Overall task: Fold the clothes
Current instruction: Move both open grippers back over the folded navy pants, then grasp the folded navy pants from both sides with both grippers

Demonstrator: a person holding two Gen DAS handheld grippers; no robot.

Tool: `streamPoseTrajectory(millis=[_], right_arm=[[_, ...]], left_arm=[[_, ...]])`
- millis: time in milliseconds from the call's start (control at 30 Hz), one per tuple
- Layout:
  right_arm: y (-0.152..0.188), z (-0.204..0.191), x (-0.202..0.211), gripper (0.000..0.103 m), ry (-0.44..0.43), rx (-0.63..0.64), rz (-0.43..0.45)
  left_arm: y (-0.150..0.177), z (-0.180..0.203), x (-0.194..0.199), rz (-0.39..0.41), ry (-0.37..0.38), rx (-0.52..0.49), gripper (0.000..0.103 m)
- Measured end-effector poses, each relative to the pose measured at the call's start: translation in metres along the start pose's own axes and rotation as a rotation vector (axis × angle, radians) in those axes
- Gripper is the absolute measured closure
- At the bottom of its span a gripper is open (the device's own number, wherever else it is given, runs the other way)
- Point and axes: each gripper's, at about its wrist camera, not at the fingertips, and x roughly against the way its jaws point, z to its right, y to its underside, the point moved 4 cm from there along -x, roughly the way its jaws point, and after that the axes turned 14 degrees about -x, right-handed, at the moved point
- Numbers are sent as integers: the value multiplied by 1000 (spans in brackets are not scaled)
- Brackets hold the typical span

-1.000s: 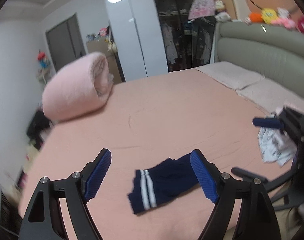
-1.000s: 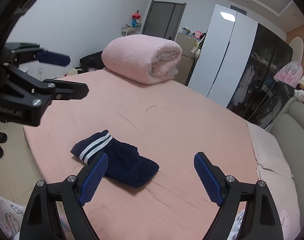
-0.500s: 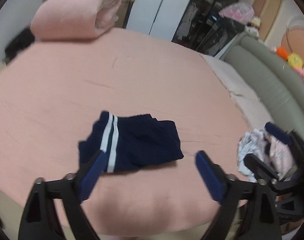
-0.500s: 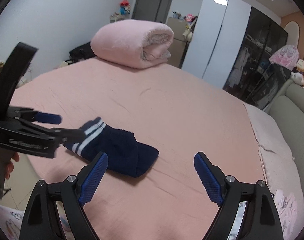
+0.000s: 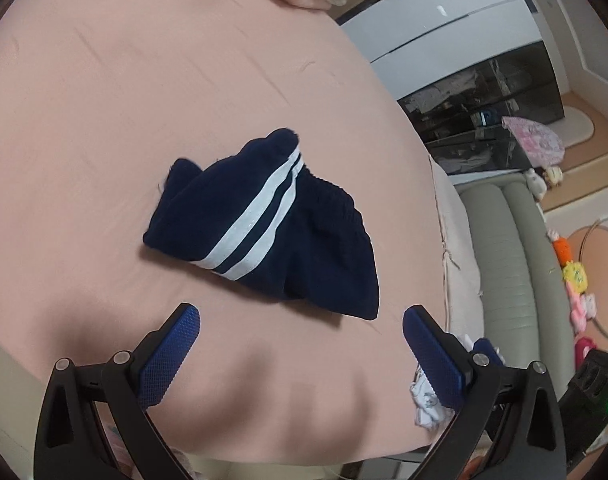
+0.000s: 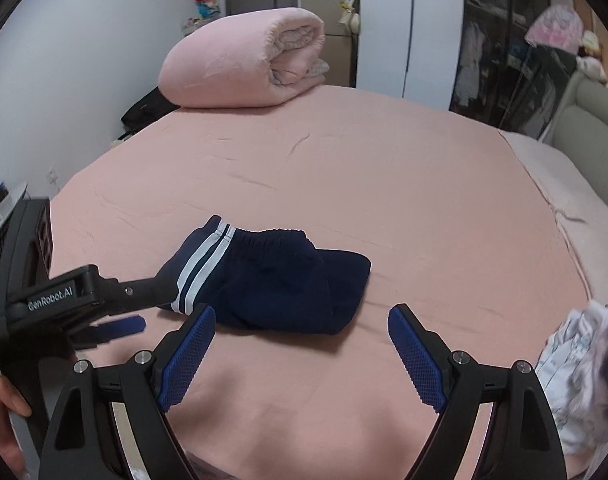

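**Navy shorts lie on the bed with both tongs open above them**

A wide bed (image 6: 384, 184) covered in a pink sheet fills most of both wrist views. At its far corner sits a rolled pink quilt (image 6: 240, 64), resting on the sheet near the wall. Behind the bed stands a white wardrobe (image 6: 384, 28) with a dark glass section beside it. A padded grey headboard (image 5: 500, 264) runs along the right side of the bed, with soft toys lined up on the ledge behind it.

The navy shorts (image 6: 272, 280) lie roughly folded on the sheet near the front edge of the bed, their two white side stripes (image 5: 256, 224) facing up and the gathered waistband toward the headboard side. In the right wrist view a small heap of pale printed clothes (image 6: 580, 364) lies at the bed's right front edge, well apart from the shorts.

The left tongs (image 5: 302, 356) hover just short of the shorts with the blue pads spread wide and nothing between them. In the right wrist view they reach in from the left, and one black finger crosses in front of the striped end of the shorts; whether it touches the cloth cannot be told. The right tongs (image 6: 302, 354) are also spread wide and empty, near the front edge of the shorts. Part of a hand (image 6: 2, 412) shows at the lower left, gripping the left handle.
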Motion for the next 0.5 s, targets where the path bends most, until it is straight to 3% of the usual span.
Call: streamPoseTrajectory(millis=[233,400,500], right_arm=[[10,16,-20,15,-107,-227,-85],[20,26,-34,15,-115,-324,-96],[33,35,-49,15,-210,-482,-130]], left_arm=[[12,-27,-11,-15,95,215,0],[14,-35,-14,6,109,273,0],[17,-35,-20,3,131,300,0]])
